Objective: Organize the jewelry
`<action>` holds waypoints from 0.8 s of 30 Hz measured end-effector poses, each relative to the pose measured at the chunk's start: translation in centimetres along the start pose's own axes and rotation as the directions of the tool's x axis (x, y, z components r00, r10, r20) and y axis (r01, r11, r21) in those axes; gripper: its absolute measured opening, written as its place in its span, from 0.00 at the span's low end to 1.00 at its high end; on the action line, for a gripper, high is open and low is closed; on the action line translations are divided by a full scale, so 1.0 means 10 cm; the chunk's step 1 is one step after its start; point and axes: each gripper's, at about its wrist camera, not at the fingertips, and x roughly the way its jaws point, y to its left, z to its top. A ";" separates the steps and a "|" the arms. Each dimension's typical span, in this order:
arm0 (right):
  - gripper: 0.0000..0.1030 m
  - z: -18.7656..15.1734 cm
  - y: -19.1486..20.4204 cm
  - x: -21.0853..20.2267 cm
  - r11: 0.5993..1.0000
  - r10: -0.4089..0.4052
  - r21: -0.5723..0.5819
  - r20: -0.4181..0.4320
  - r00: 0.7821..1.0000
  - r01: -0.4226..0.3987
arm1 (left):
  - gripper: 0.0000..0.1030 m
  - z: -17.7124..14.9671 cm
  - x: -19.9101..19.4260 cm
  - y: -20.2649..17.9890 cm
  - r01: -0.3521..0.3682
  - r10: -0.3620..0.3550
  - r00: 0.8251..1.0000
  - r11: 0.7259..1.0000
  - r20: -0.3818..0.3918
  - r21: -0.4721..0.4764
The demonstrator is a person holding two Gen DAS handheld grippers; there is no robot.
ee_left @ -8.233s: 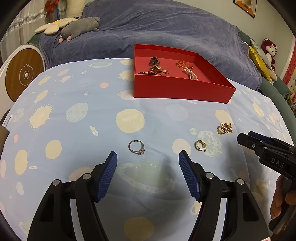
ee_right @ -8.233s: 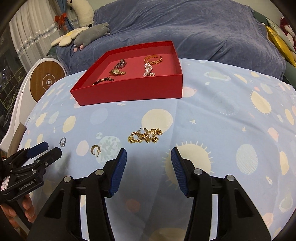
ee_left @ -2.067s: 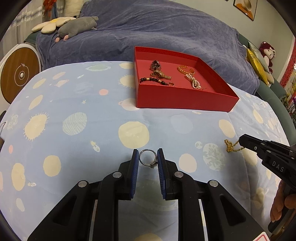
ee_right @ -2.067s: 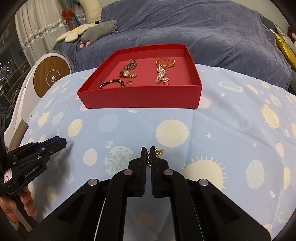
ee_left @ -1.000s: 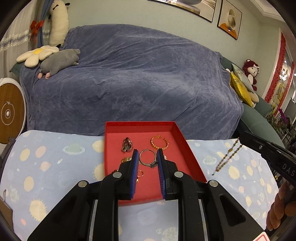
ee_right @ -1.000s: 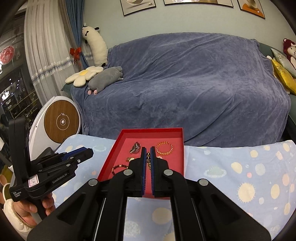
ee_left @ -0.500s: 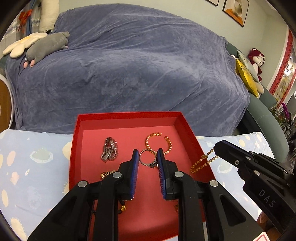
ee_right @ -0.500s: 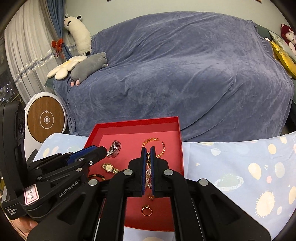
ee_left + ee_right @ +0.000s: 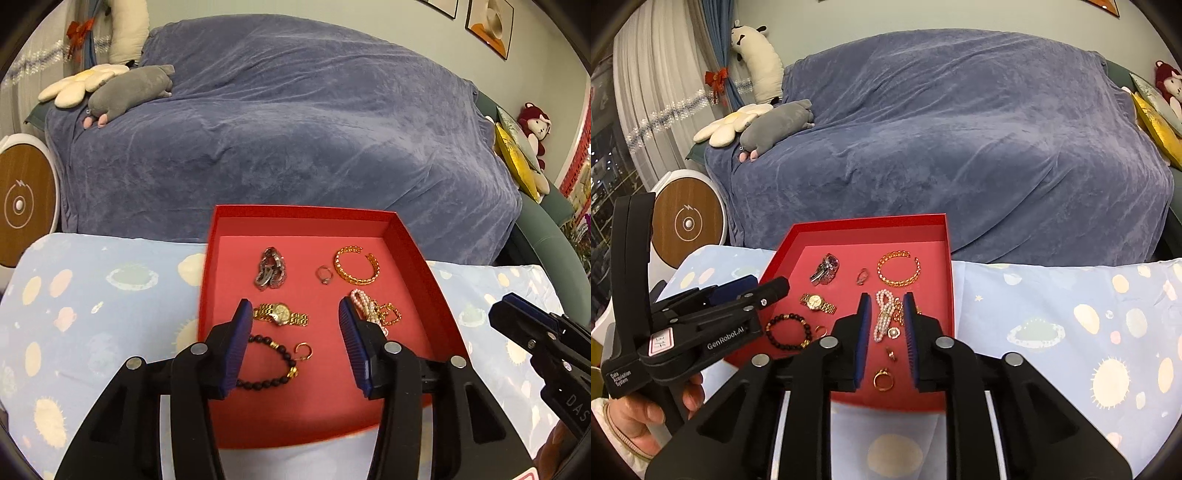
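ring [image 9: 324, 275]: lies flat in red box [image 9: 417, 254], far half, just left of gold bangle [image 9: 356, 266]
gold chain [image 9: 899, 308]: in box beside pearl strand [image 9: 882, 319], long axis runs away from camera
left hand-held gripper [image 9: 295, 321]: jaws just opened, nothing between; ring ahead of it, apart
right hand-held gripper [image 9: 886, 314]: jaws just opened, chain released below
nearer: left to ring, right to chain
desk [image 9: 1071, 332]: no loose jewelry seen

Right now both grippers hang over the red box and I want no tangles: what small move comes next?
Probably lift both straight up and clear. The left gripper and right gripper have just opened; the silver ring and gold chain lie loose in the red box, nothing between the pads.
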 end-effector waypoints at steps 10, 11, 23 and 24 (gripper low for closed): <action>0.40 -0.58 0.20 -0.79 1.000 0.023 0.006 0.000 1.000 -0.023 | 0.54 -0.64 -0.84 0.12 -0.089 0.089 0.996 0.996 0.029 0.006; 0.40 -0.64 0.22 -0.81 1.000 0.019 0.006 -0.002 1.000 -0.019 | 0.54 -0.71 -0.88 0.12 -0.091 0.091 0.995 0.996 0.027 0.005; 0.40 -0.97 0.26 -0.45 1.000 0.008 0.031 -0.067 0.998 -0.006 | 0.54 -1.08 -0.70 0.15 -0.143 0.142 0.990 0.990 -0.021 -0.007; 0.40 -0.98 0.26 -0.42 1.000 0.006 0.030 -0.073 0.997 -0.004 | 0.54 -1.10 -0.67 0.16 -0.144 0.144 0.989 0.990 -0.025 -0.005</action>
